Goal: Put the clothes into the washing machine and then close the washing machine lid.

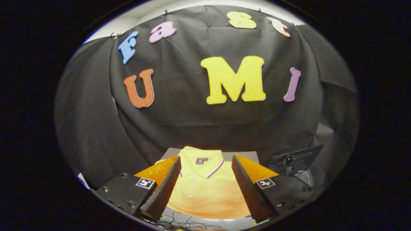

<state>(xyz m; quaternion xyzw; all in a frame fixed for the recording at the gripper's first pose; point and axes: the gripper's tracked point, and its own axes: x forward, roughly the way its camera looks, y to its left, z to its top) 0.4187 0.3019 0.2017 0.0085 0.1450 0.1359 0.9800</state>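
Observation:
A yellow polo shirt [205, 189] with a purple-trimmed collar lies flat on a grey table [244, 156], its collar pointing away from me. My gripper [205, 186] hovers over it, open, with the shirt's buttoned front showing in the wide gap between the two fingers [167, 189]. Neither finger presses on the cloth. To the right, just beyond the right finger, stands the washing machine [305, 178] with its dark lid [295, 158] raised and tilted back.
Black cloth closes off the booth behind the table and on both sides. Thin dark cables [183, 224] lie on the table's near edge below the shirt's hem.

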